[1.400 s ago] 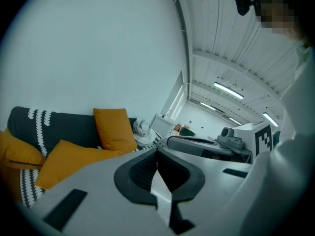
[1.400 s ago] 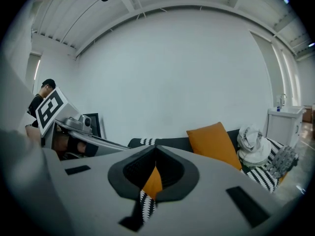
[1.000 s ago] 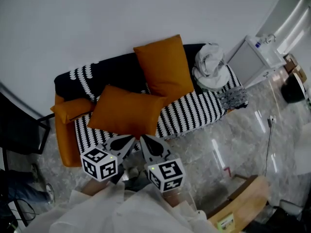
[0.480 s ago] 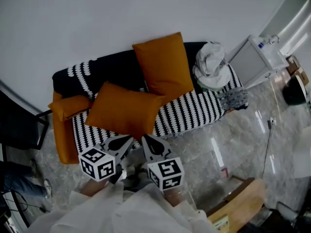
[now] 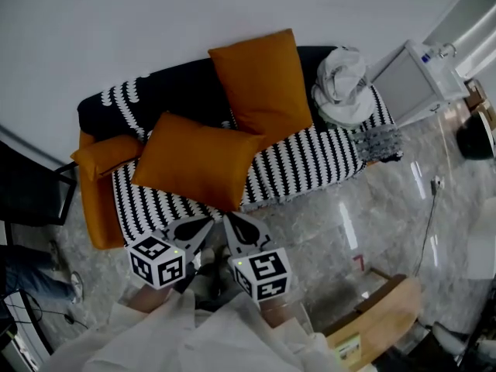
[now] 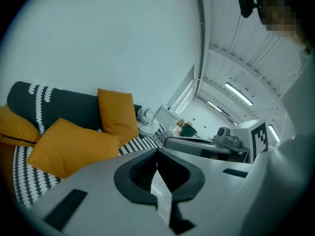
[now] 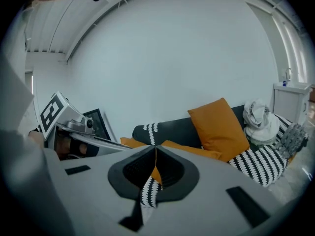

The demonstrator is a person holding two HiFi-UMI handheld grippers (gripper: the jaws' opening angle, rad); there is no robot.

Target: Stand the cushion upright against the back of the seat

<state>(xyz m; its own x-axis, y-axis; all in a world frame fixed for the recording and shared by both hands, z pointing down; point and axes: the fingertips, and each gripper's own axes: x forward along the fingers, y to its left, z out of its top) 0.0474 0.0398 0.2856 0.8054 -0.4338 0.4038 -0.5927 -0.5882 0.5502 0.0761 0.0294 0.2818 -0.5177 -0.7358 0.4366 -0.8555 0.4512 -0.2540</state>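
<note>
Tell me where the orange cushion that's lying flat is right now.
In the head view, the flat cushion lies on the striped seat, left of centre, just in front of the upright cushion.

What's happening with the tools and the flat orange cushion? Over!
Left tool shut, empty. Right tool shut, empty. Flat cushion lies on the seat, untouched. Upright cushion beside its far corner.
</note>
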